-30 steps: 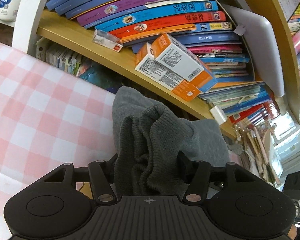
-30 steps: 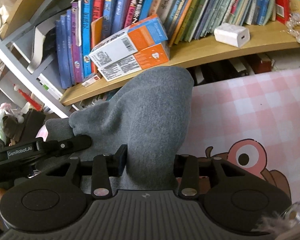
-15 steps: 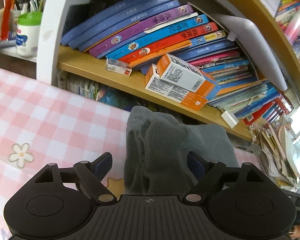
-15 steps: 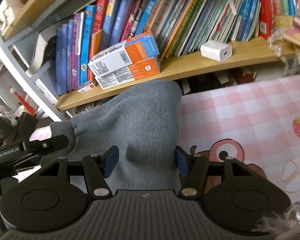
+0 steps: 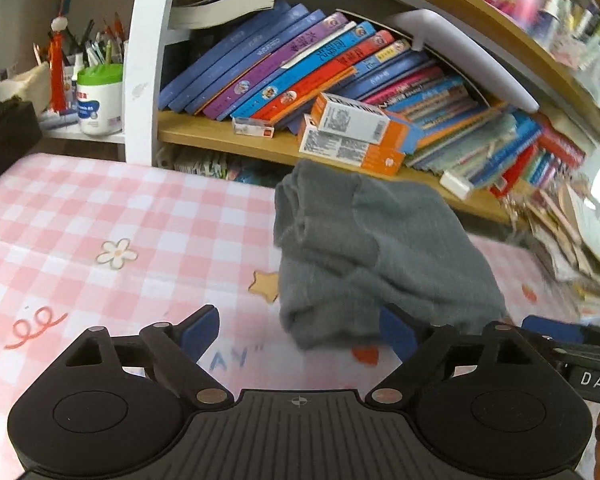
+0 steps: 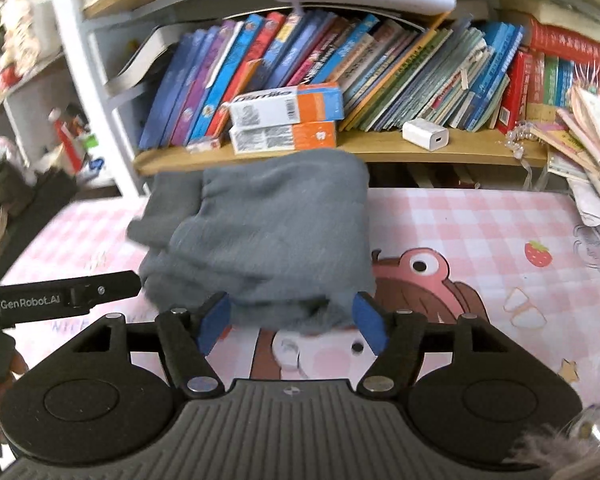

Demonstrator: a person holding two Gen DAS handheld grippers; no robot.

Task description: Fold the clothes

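A folded grey knitted garment (image 5: pixel 376 248) lies in a bundle on the pink checked table cover (image 5: pixel 100 216), close to the bookshelf. It also shows in the right wrist view (image 6: pixel 268 232). My left gripper (image 5: pixel 300 332) is open and empty, just in front of the bundle's near left corner. My right gripper (image 6: pixel 294 324) is open and empty, its blue pads at the bundle's near edge. The left gripper's arm (image 6: pixel 64 296) shows at the left of the right wrist view.
A wooden shelf (image 5: pixel 228 140) of leaning books stands right behind the garment, with two orange and white boxes (image 5: pixel 352 136) and a white charger (image 6: pixel 425 135) on it. Loose papers (image 6: pixel 588 152) pile at the right. A white tub (image 5: pixel 99 102) stands far left.
Both grippers have opened, let go of the grey garment and drawn back. The garment now lies on the table as a folded bundle.
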